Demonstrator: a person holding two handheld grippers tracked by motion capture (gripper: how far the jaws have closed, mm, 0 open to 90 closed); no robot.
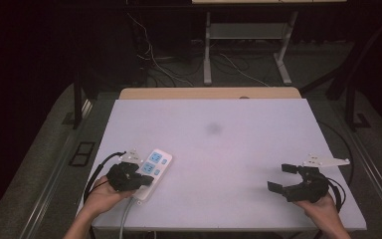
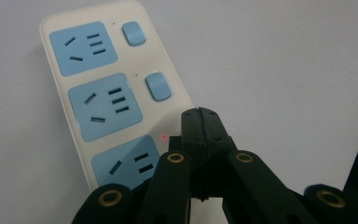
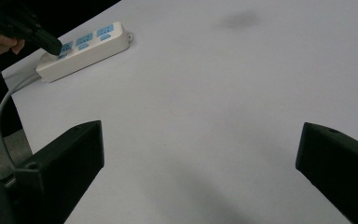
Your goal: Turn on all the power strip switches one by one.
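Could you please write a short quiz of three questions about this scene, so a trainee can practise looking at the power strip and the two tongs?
1. True or false: the left tongs are shut, their tips over the white plastic power strip with blue sockets.
2. Which tongs stand open above the bare white table? A) left B) right C) both
3. Fill in: beside each blue socket of the strip sits a small blue ____.

Key:
1. True. The two black jaws meet, with a small red light glowing just beside them.
2. B. The right tongs are wide open with nothing between the jaws.
3. Switch; two of them are in the left gripper view.
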